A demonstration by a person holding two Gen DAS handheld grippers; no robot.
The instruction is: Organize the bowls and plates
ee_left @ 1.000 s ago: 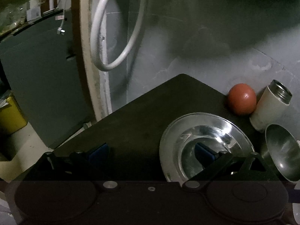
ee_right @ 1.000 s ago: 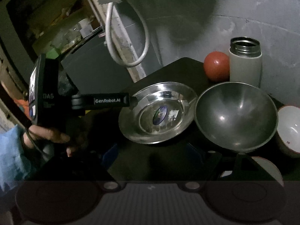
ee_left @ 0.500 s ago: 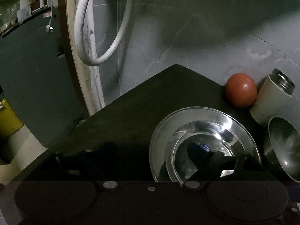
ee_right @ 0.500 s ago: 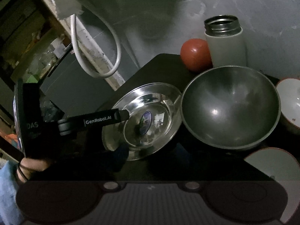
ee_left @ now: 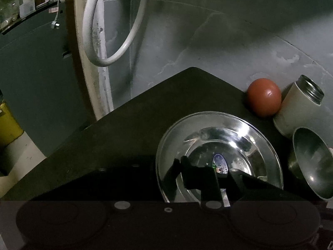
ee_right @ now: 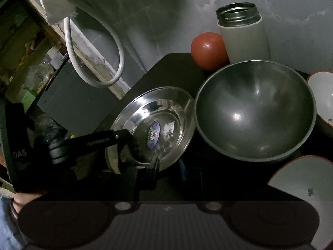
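Nearest the right wrist camera, the right gripper [ee_right: 166,173] sits low over the dark tabletop [ee_right: 172,66], its fingers so deep in shadow that I cannot tell whether they are spread or pressed together. Just beyond, the left gripper [ee_right: 127,143] reaches in from the left and pinches the near rim of the shiny round steel plate with a blue sticker at its centre [ee_right: 154,125]; one finger lies over the inside of the rim. The plate looks tilted, its gripped edge raised. Touching the plate's right edge is the large matte steel bowl [ee_right: 254,110], upright. At the right edge are two white bowls with reddish rims [ee_right: 321,95]. Farthest back, against the grey wall [ee_right: 166,16], a red round fruit [ee_right: 208,50] rests against an open cream flask with a steel neck [ee_right: 243,35]
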